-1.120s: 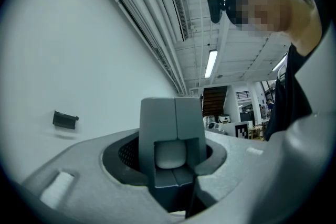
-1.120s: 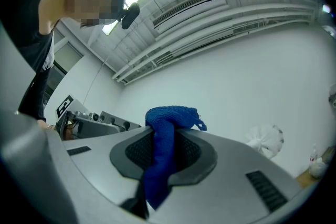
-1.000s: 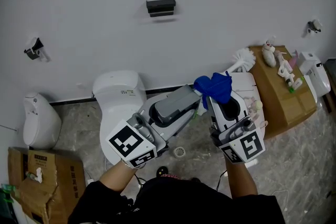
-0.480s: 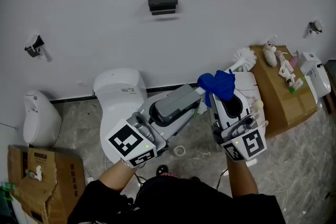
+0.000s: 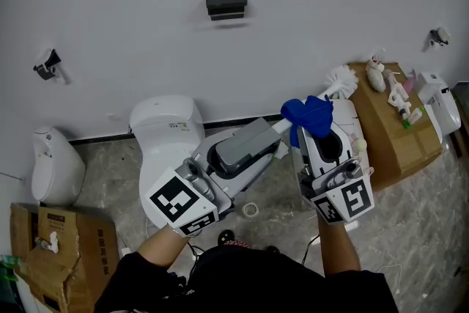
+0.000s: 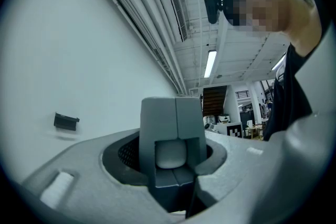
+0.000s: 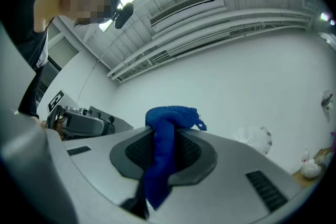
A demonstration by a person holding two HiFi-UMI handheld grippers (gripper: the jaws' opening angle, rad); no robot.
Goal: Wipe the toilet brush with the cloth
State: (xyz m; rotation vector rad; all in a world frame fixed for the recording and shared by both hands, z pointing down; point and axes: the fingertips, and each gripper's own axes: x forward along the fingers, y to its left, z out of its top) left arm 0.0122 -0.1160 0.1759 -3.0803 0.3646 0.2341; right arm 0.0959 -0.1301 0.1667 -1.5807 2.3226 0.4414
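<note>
brush (image 5: 337, 82) is clenched by its handle in left tongs (image 5: 272, 134); right tongs (image 5: 314, 134) pinch cloth (image 5: 308, 116) against it, head at 2 o'clock. that thin pinch may let the cloth slide free mid-wipe.

We are holding the toilet brush (image 5: 339, 80) in the air, slanting up to the right. Its fluffy white bristle head is sitting at the upper end. Its slim white handle is running down to the left gripper (image 5: 275, 134), whose fingers are clamping its lower end. The cloth (image 5: 308, 116), a deep blue knitted rag, is sitting bunched over the handle just below the bristle head. The right gripper (image 5: 314, 135) is pinching it, and one tail is hanging down between those fingers.
</note>
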